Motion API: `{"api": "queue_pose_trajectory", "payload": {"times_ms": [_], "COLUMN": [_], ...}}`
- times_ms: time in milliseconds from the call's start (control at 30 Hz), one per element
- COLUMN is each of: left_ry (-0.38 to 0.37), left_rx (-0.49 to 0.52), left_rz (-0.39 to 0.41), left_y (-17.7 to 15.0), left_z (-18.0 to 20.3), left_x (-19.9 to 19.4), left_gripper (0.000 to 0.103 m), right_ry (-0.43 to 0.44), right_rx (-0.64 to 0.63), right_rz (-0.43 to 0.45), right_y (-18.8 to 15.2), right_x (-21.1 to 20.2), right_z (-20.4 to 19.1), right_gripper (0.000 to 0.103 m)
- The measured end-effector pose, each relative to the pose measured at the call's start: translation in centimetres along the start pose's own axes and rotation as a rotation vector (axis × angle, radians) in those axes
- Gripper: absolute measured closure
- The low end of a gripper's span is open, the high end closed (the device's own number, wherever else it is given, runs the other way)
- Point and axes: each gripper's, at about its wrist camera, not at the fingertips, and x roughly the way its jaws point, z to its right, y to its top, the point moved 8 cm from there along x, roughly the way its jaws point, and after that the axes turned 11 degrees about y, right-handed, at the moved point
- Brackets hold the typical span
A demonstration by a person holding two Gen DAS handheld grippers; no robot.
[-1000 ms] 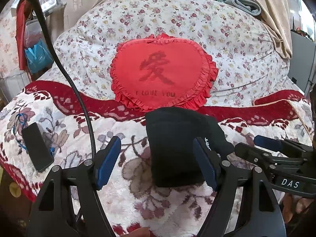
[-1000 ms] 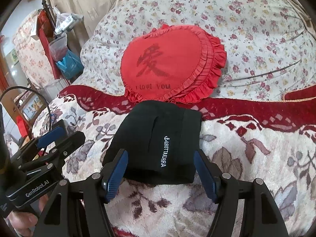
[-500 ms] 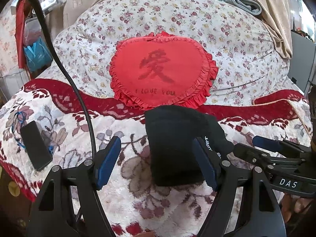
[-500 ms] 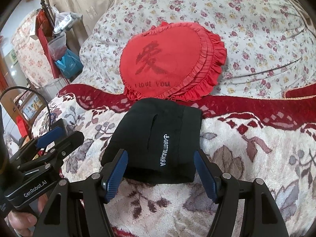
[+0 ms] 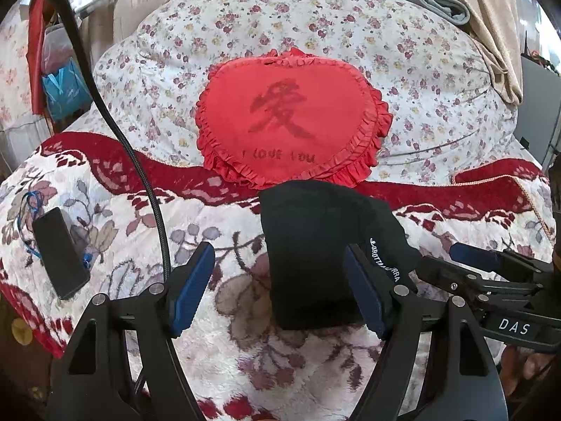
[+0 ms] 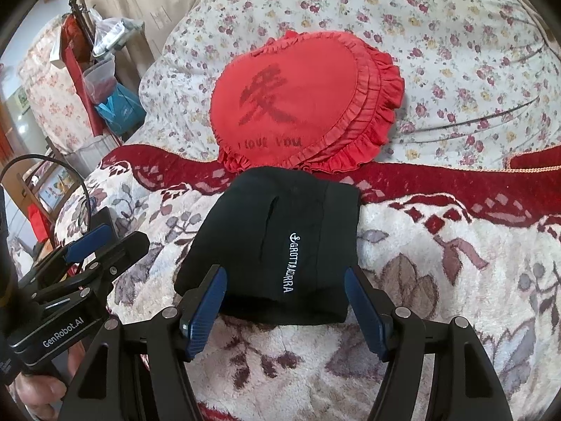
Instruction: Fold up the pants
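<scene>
The black pants (image 5: 315, 245) lie folded into a compact block on the floral blanket, with white lettering along one edge (image 6: 289, 263). My left gripper (image 5: 280, 284) is open and empty, hovering just in front of the bundle, its jaws wide apart. My right gripper (image 6: 284, 298) is open and empty, also just in front of the pants (image 6: 280, 242). Each gripper shows in the other's view: the right one at the right (image 5: 470, 263), the left one at the left (image 6: 91, 245).
A red heart-shaped pillow (image 5: 291, 122) leans on a flowered duvet (image 5: 420, 70) right behind the pants. A black phone (image 5: 59, 252) lies on the blanket at the left. A black cable (image 5: 115, 133) hangs at the left. Clutter stands beside the bed (image 6: 105, 80).
Both grippers have drawn back slightly from the folded pants and stayed open. The pants have not moved.
</scene>
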Motion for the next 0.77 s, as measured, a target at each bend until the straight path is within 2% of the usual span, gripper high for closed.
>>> {"api": "queue_pose_trajectory", "payload": {"times_ms": [767], "left_ry": [-0.013], "left_rx": [-0.021], "left_rz": [-0.025], "left_y": [-0.4], "left_z": [-1.2], "left_x": [2.9], "left_gripper": [0.027], "right_ry": [-0.011], "right_rx": [0.041], "right_rz": [-0.03], "right_y": [-0.2], "right_x": [1.3], "right_z": [2.5], "right_gripper": [0.035]}}
